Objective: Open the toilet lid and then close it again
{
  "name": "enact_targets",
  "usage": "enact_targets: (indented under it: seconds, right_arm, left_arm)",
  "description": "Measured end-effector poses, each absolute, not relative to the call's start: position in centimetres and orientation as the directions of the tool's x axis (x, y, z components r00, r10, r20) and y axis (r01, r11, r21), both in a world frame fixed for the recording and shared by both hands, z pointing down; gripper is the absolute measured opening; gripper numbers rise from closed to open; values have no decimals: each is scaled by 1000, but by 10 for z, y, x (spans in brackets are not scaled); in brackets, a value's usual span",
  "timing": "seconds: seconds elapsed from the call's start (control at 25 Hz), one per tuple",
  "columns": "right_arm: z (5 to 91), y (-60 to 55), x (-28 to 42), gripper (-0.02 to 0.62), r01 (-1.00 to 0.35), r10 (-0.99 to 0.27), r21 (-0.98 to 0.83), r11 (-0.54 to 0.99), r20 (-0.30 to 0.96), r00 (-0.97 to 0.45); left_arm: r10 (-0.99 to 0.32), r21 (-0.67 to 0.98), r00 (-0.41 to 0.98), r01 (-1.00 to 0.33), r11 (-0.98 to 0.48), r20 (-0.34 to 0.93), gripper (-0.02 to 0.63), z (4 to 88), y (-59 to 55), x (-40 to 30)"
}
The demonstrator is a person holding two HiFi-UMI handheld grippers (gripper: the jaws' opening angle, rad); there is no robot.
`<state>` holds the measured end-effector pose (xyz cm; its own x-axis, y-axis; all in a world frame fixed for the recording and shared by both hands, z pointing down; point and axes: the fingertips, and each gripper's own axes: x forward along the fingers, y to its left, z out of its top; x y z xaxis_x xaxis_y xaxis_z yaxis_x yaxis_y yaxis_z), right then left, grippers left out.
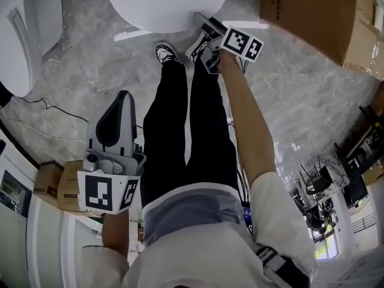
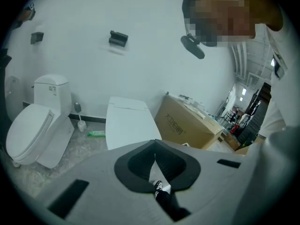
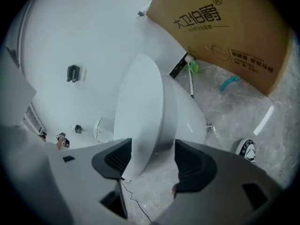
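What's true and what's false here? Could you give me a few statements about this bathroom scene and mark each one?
1. The right gripper has its jaws apart, with the toilet lid edge between them. True.
2. The left gripper grips the lid. False: its jaws are shut on nothing, away from the toilet.
3. A cardboard box stands beside the toilet. True.
4. Only one toilet is in view. False: a second toilet stands by the wall.
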<state>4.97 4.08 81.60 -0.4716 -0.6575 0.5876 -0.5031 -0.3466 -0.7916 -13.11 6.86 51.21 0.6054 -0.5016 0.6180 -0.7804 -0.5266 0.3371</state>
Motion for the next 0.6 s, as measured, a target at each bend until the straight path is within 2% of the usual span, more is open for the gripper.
enact_targets:
  seconds: [0.16,0.6]
  right_arm:
    - [818,32,49,259,-444,-700,-816,-369,558,-445]
    - [821,32,49,259,-473,-670,-787,-397,601,-437]
  left_arm:
    - [-512,333,600,-786,-521,615,8,516,60,-136]
    - [-547,333,587,-802,-497,597,8,510,53,-147]
